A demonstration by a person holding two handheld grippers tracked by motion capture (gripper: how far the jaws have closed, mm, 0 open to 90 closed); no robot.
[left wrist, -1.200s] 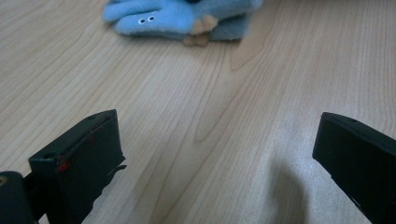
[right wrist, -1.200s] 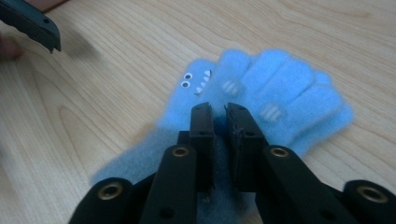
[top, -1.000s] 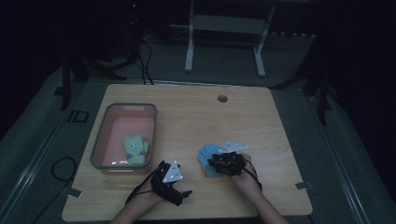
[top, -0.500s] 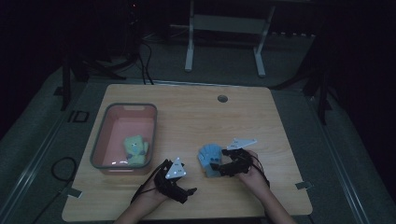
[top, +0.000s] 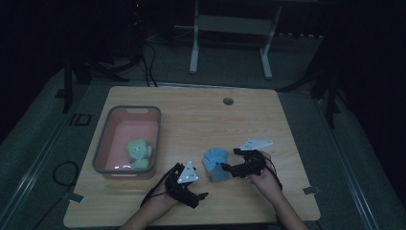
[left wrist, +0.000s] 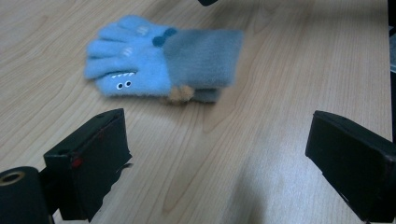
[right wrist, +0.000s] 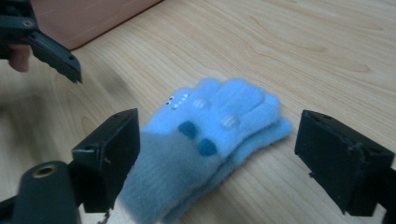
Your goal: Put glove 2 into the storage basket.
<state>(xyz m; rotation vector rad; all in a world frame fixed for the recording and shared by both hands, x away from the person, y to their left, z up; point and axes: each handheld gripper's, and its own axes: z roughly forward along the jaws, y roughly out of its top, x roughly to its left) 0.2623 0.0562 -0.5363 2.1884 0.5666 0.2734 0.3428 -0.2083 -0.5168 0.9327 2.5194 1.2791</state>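
Lying flat on the wooden surface (top: 201, 120), the soft, light blue fleece glove pair (right wrist: 210, 135) should pinch easily at the grey cuff; both hand-held grippers, right (right wrist: 217, 158) and left (left wrist: 219, 163), gape released.

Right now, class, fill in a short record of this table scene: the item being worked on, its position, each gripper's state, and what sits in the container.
item: blue gloves, stacked as a pair, flat on the wooden table
left gripper: jaws open, short of the gloves, holding nothing
right gripper: jaws open, either side of the grey cuff end, not closed on it
container: pink bin at the table's left
bin contents: green gloves
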